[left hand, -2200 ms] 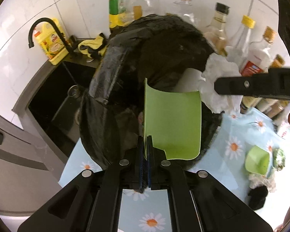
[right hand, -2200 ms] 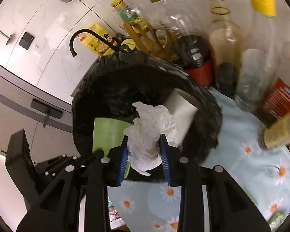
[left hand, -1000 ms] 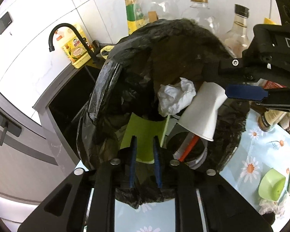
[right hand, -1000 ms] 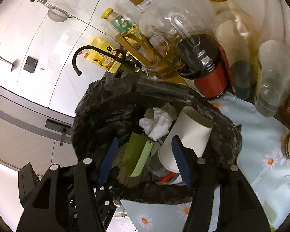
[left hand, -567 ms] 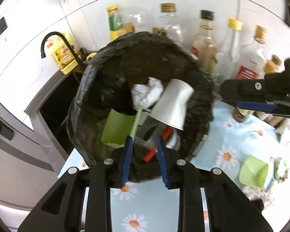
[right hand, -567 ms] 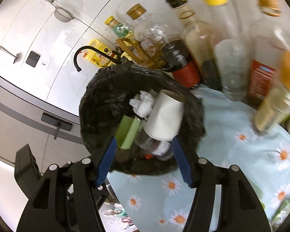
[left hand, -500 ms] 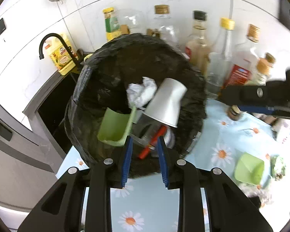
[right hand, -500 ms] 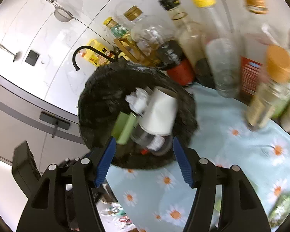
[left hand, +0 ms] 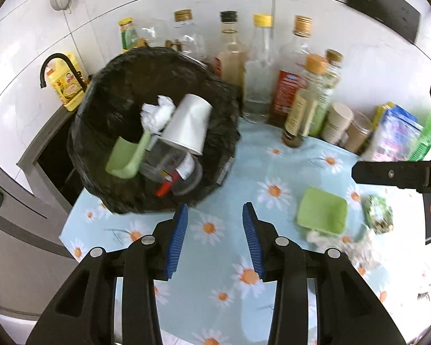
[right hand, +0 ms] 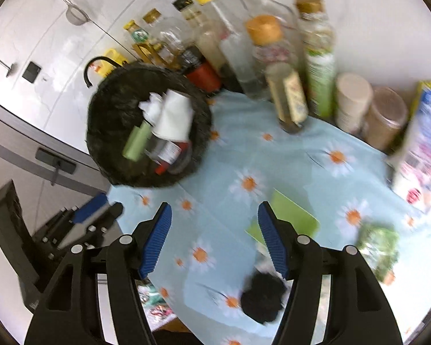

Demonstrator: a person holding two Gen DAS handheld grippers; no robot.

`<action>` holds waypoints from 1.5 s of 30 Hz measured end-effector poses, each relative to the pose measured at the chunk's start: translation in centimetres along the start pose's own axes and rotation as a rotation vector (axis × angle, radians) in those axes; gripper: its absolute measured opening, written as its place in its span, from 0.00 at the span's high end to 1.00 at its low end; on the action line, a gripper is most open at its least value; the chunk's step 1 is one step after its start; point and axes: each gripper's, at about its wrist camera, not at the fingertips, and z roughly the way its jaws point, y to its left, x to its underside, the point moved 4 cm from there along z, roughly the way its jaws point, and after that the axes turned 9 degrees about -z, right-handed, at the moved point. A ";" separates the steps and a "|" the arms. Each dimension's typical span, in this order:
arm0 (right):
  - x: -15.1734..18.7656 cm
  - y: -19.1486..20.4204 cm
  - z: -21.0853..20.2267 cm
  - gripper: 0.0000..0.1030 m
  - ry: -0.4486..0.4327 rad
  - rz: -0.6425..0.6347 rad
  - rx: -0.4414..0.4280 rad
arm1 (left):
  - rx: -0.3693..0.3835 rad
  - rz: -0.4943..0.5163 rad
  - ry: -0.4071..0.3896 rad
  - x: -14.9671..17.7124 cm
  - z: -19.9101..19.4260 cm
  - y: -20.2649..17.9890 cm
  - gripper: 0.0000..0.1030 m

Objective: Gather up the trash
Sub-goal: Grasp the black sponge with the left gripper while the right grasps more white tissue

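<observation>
Both tongs hang wide and empty over my daisy-print counter (left hand: 290, 155): left tongs (left hand: 215, 238), right tongs (right hand: 214, 238), ribbed blue pads showing. At far left I see the round bin with its crinkled black bag (left hand: 106, 92), holding a white paper cup (left hand: 188, 125), crumpled tissue (left hand: 158, 112) and a bent green sheet (left hand: 126, 155). Near right lie a soft green cup (left hand: 322, 214), a leafy wrapper (left hand: 377, 213) and a black lump (right hand: 263, 297).

Green wrapper (right hand: 377, 244) and dark lump (right hand: 263, 297) too blurred to identify.
</observation>
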 end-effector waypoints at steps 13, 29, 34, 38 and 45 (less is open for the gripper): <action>6.2 -3.9 -1.7 0.27 0.088 -0.041 0.065 | 0.060 0.001 0.050 5.5 -1.3 -4.0 0.50; 10.1 -7.7 2.1 0.27 0.287 0.028 0.065 | 0.197 0.054 0.229 11.4 3.4 -9.6 0.41; 11.0 -9.0 3.4 0.27 0.325 0.069 0.060 | 0.205 0.086 0.298 12.7 5.1 -11.3 0.41; 11.2 -9.7 4.2 0.27 0.342 0.103 0.056 | 0.210 0.110 0.327 13.0 5.9 -12.3 0.41; 11.5 -10.5 5.5 0.27 0.362 0.141 0.070 | 0.268 0.086 0.378 12.8 8.0 -13.6 0.40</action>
